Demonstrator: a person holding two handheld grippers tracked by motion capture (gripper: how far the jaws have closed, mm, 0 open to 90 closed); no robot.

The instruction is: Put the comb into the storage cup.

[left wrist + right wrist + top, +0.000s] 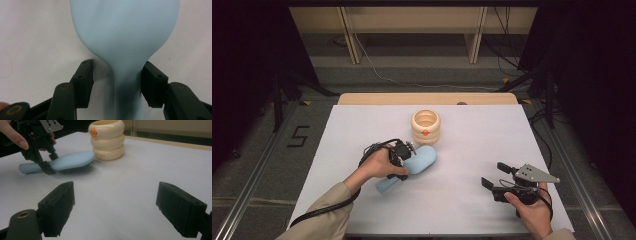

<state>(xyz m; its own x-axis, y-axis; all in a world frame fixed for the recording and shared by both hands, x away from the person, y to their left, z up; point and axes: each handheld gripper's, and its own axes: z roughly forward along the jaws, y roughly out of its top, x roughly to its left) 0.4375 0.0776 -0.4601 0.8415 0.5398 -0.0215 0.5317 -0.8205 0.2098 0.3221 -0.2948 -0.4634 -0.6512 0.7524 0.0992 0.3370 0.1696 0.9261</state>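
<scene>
the left gripper [116, 85] straddles the pale blue hairbrush [125, 37] at its neck, right pad touching, left pad just apart.

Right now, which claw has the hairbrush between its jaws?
The left claw: its jaws straddle the blue hairbrush at the neck. The right claw is wide open over bare table, apart from it.

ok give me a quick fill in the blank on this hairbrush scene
1. The hairbrush lies with its bristles facing ____.
2. The left gripper straddles the brush at its ____.
3. The ringed holder bears a small ____ dot.
4. The right gripper has its jaws ____.

Missing words: down; neck; orange; open
</scene>
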